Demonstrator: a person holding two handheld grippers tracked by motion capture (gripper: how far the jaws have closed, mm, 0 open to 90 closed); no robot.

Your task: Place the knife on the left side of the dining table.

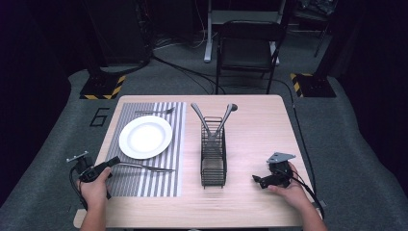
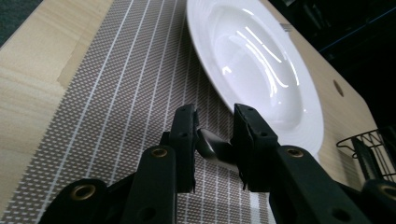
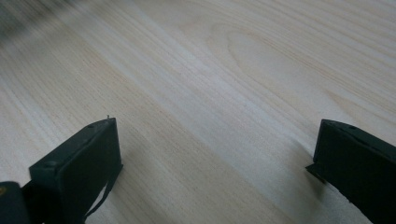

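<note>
Plate [image 1: 145, 137] on placemat [image 1: 159, 185]; wire caddy [image 1: 213, 159] right, holding utensils [image 1: 214, 119].

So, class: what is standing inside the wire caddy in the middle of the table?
Two utensil handles rise from the wire caddy, crossing and leaning apart at its far end. Their working ends are hidden down in the mesh, so their types cannot be told.

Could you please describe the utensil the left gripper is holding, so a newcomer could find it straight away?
Start at the striped placemat on the table's left half and find the white plate. On the near side of the plate lies a dark fork, its handle clamped in the left gripper. The other fork lies beyond the plate, untouched.
</note>
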